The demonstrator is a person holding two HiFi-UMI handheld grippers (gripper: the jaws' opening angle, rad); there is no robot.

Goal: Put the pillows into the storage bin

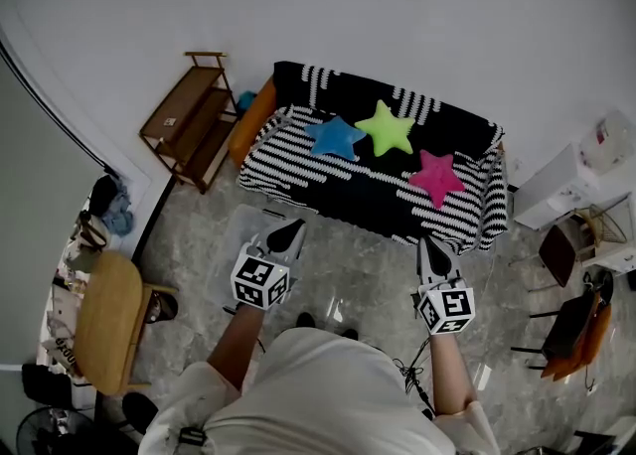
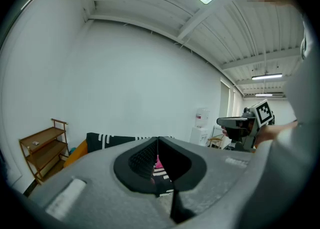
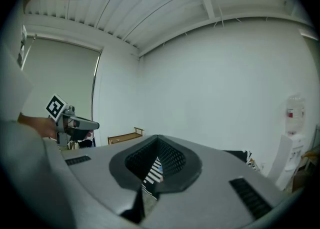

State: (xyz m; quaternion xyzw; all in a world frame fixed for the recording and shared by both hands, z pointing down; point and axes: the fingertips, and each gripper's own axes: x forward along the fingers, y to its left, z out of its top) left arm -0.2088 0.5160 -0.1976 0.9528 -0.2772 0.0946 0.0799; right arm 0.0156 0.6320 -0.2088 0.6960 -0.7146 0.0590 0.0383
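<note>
**Approach step: both grippers shut and empty, no pillow picked up yet.**

The left gripper [image 1: 286, 234] and right gripper [image 1: 432, 254] are held out in front of the person, each with its jaws pressed together and nothing between them. Just below the left gripper, a clear storage bin [image 1: 238, 227] stands on the floor before the sofa [image 1: 378, 200] (its outline is faint). The blue pillow [image 1: 336, 137], green pillow [image 1: 386, 128] and pink pillow [image 1: 435, 175] lie on the seat, well apart from both grippers. The next move probably calls for stepping closer, opening one gripper and closing it on a star point; the pink pillow lies nearest the right gripper. The wooden shelf [image 1: 189, 117] on the left and the chairs [image 1: 571, 324] on the right stand clear of the path. Only the bin sits in the way.
</note>
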